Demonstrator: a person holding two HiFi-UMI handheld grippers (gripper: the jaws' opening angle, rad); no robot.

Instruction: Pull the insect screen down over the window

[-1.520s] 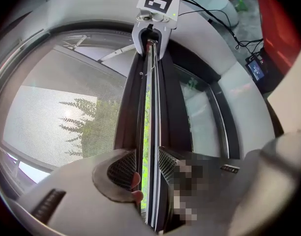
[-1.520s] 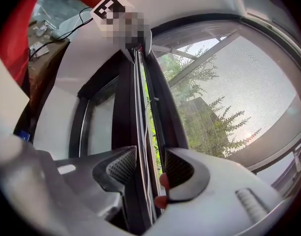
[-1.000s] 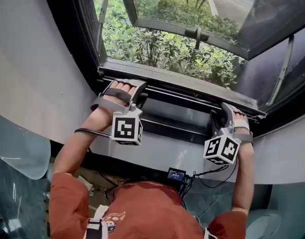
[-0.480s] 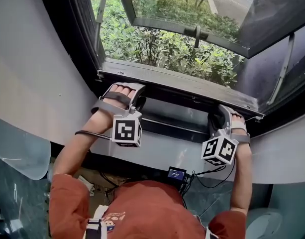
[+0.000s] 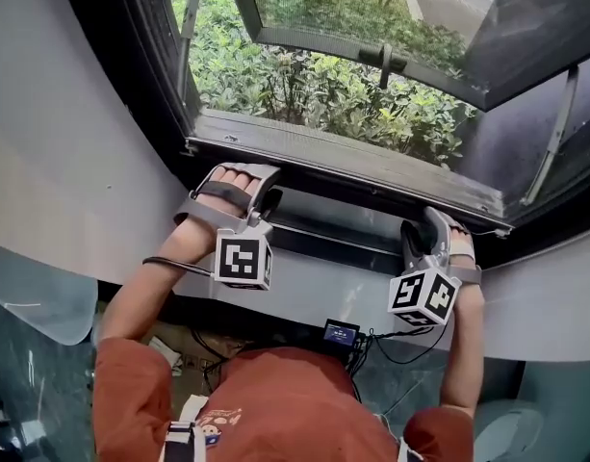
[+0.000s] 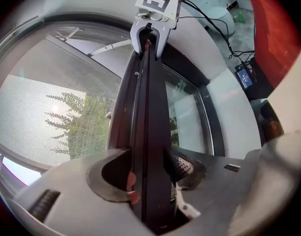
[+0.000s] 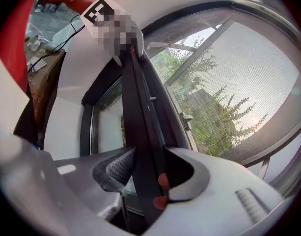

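Mesh of the insect screen (image 6: 42,122) lies drawn across the window frame (image 5: 131,75), its dark pull bar (image 6: 149,132) low by the sill (image 5: 343,162) and running left to right. We read the hold at each end as a way to keep the bar level in its side tracks. Near the left end the left gripper (image 6: 149,178) straddles the bar, pads touching both faces, though its jaws have just been opening slightly. Near the right end the right gripper (image 7: 143,178) clasps the same bar, jaws set wide. Against a second ago, we see both grippers barely shifted along the sill, so we judge the pull nearly finished.
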